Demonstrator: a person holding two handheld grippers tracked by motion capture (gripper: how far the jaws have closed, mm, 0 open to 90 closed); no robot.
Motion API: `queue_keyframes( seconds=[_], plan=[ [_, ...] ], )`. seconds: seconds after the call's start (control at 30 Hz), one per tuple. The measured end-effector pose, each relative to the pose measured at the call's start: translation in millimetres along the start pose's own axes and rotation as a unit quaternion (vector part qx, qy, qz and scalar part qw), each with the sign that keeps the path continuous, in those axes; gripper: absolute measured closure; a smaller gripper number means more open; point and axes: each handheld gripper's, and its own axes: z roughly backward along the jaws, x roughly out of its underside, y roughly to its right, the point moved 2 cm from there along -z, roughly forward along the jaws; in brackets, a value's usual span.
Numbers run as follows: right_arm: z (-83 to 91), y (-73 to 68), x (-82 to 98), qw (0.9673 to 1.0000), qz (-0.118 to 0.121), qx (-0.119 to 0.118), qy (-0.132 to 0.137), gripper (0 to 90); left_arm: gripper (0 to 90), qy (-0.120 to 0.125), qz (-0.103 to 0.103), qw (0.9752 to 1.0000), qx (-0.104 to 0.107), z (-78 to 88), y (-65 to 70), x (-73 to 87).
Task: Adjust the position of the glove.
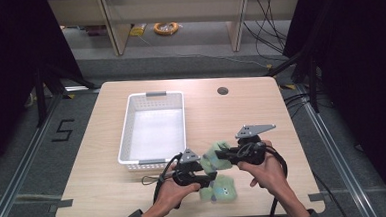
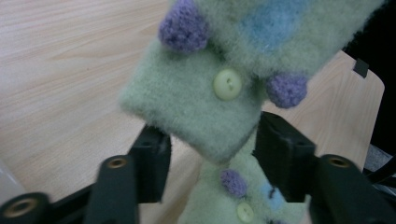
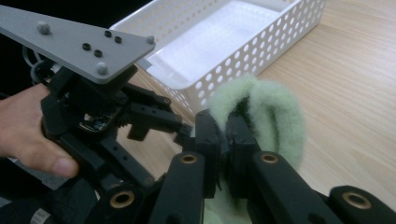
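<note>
A pale green fuzzy cloth piece (image 1: 212,156) with purple pom-poms, a button and a blue patch (image 2: 196,98) hangs just above the table's front. My right gripper (image 1: 219,154) is shut on its folded edge (image 3: 275,112), with the jaws (image 3: 226,135) tight together. My left gripper (image 1: 210,177) points right beneath it. In the left gripper view its jaws (image 2: 215,154) stand either side of the cloth's lower corner without clearly pinching it. A second matching green piece (image 1: 220,189) lies on the table (image 1: 231,116) below (image 2: 243,196).
A white perforated basket (image 1: 150,95) stands left of centre on the wooden table, close behind the left gripper (image 3: 280,42). A round cable hole (image 1: 222,91) is at the back. The table's front edge runs just below the hands.
</note>
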Motion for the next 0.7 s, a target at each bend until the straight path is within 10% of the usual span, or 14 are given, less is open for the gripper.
queue_keyframes(
  seconds=[0.17, 0.7],
  plan=[
    [-1.0, 1.6, 2.2, 0.9999, 0.007, 0.012, 0.001, 86.5, 77.0, 0.01, -0.028, 0.9996, -0.004, 7.2, -1.5, 1.7],
    [9.8, -15.3, 53.4, 0.9983, -0.057, -0.013, 0.001, 86.4, 78.9, -0.067, -0.041, 0.9939, 0.077, 34.7, 19.7, 22.0]
  ],
)
